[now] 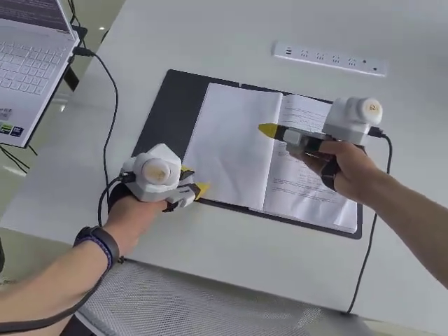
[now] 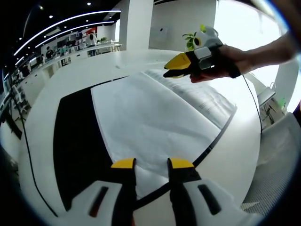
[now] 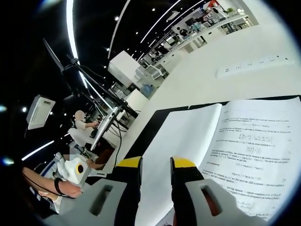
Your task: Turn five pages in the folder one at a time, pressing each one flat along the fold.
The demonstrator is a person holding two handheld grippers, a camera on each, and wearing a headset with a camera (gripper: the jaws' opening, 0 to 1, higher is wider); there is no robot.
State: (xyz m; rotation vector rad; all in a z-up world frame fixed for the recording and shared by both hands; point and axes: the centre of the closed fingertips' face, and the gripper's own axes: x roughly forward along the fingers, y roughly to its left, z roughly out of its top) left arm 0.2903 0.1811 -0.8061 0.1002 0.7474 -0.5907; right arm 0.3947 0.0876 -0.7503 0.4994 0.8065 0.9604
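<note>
Logging one moment from the remote station: the folder [image 1: 164,112] lies open and flat on the white table [image 1: 231,42], its black inside cover bare on the left. A blank white sheet [image 1: 231,140] is spread left of the fold [image 1: 273,150], and a printed page [image 1: 308,189] lies to its right. My left gripper [image 1: 194,180] sits at the near edge of the folder, just by the lower left corner of the blank sheet. In its own view its yellow-tipped jaws stand a little apart with nothing between them, and the folder's edge and the sheet's corner run below the tips. I cannot tell whether they touch the paper. My right gripper [image 1: 269,130] is held over the upper part of the printed page. Its yellow tip points left and reaches the fold. Its own view shows the jaws parted and holding nothing, with the blank sheet ahead on the left and lines of print on the right. Contact with the page is not clear to me from any view. A hand [image 1: 350,168] grips that tool from the right. Beyond the folder's far edge lies a white power strip [image 1: 329,58]. A laptop [image 1: 28,56] stands at the far left, with a black cable [image 1: 108,105] trailing along the table beside it. A dark watch [image 1: 98,241] is on the left wrist.
</note>
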